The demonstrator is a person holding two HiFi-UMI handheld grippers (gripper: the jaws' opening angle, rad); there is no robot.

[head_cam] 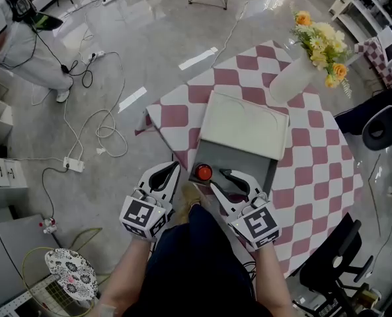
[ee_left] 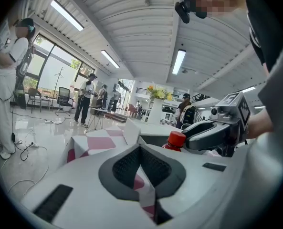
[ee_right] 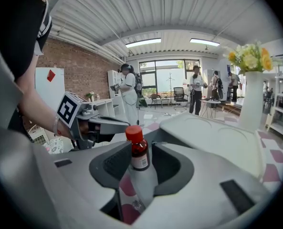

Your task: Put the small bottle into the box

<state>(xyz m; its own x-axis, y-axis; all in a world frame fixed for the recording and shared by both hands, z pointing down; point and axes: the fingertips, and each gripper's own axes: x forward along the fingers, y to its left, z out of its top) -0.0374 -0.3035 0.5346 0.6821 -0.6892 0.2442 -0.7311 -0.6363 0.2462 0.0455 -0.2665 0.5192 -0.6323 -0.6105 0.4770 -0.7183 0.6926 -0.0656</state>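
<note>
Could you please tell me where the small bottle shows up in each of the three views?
Head view: small bottle at the box's near left corner.
Left gripper view: small bottle right of centre, beyond the jaws.
Right gripper view: small bottle at centre, between the jaws.
Shared landmark: vase of flowers, beyond it in all three.

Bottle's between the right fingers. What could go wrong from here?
1. The right gripper has the bottle only at the tips of its fingers, and the grip is not clearly firm: it could tip or slip on the lift.
2. The bottle stands by the box, near the table's front edge: a knock may send it off.
</note>
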